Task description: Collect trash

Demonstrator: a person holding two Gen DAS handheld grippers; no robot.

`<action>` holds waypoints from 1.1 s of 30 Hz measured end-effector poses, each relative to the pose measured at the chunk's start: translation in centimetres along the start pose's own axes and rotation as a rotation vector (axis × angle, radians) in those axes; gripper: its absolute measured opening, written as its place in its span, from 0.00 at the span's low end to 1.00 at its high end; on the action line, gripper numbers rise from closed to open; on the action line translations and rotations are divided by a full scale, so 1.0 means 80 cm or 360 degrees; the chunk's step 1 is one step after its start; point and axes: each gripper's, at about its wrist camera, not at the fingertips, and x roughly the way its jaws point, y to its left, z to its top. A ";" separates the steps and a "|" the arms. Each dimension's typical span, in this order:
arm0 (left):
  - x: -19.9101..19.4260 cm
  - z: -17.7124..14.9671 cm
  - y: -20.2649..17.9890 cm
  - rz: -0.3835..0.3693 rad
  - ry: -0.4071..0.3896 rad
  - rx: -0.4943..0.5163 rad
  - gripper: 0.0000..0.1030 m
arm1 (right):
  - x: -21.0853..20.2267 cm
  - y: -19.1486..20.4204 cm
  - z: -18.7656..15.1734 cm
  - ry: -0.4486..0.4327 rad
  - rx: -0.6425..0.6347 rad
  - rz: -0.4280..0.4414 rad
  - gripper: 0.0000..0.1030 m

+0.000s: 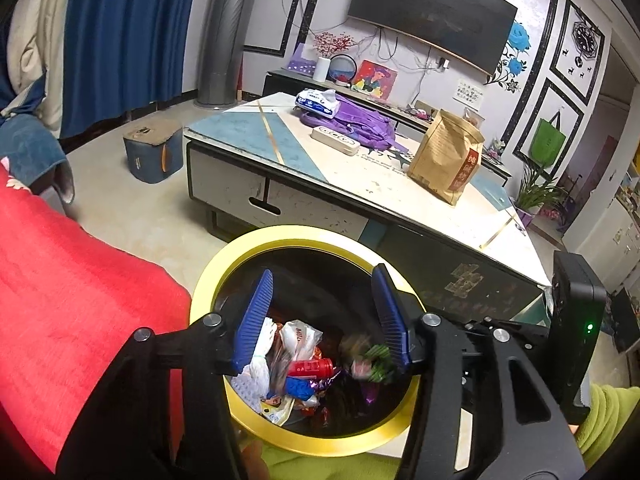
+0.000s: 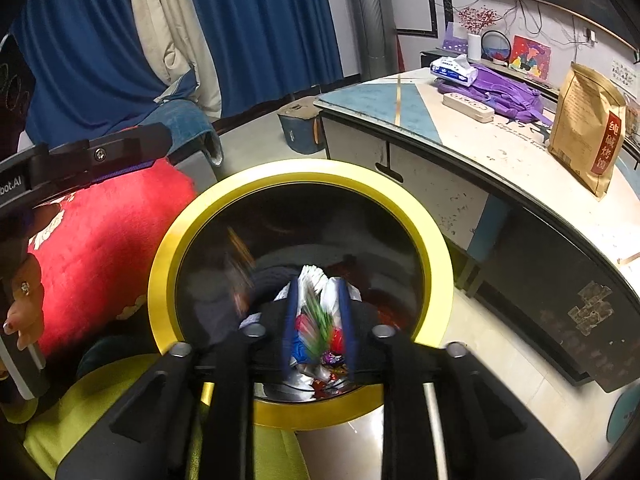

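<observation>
A round trash bin with a yellow rim point(image 1: 224, 264) stands on the floor below both grippers; it also shows in the right wrist view point(image 2: 168, 240). Inside lie wrappers, a white bag point(image 1: 298, 338) and a red tube point(image 1: 310, 368). My left gripper point(image 1: 322, 280) is open and empty over the bin mouth. My right gripper point(image 2: 318, 284) is partly open over the bin, and a blurred green and pink wrapper point(image 2: 318, 322) shows between its fingers, seemingly loose. The same wrapper point(image 1: 372, 360) appears blurred in the left wrist view.
A low coffee table point(image 1: 360, 184) stands just behind the bin, bearing a brown paper bag point(image 1: 446, 156), a purple backpack point(image 1: 360, 120), a tissue pack point(image 1: 318, 100) and a power strip point(image 1: 336, 140). A red blanket point(image 1: 60, 288) lies left. A blue stool point(image 1: 152, 152) stands beyond.
</observation>
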 end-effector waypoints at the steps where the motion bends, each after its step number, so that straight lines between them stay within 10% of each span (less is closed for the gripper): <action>1: -0.002 0.000 0.002 0.0004 0.0000 -0.0003 0.46 | -0.001 -0.001 0.000 -0.0004 0.0003 -0.0004 0.25; 10: -0.027 0.002 0.029 0.0089 -0.0018 -0.0104 0.85 | -0.026 0.004 0.003 -0.0062 0.0001 -0.0025 0.62; 15: -0.057 -0.001 0.049 0.0178 -0.0056 -0.0143 0.89 | -0.053 0.029 0.004 -0.0156 -0.0073 -0.0048 0.91; 33: -0.217 -0.068 0.107 0.0581 -0.0359 -0.0170 0.90 | -0.108 0.180 0.005 -0.0597 -0.0267 -0.0032 0.94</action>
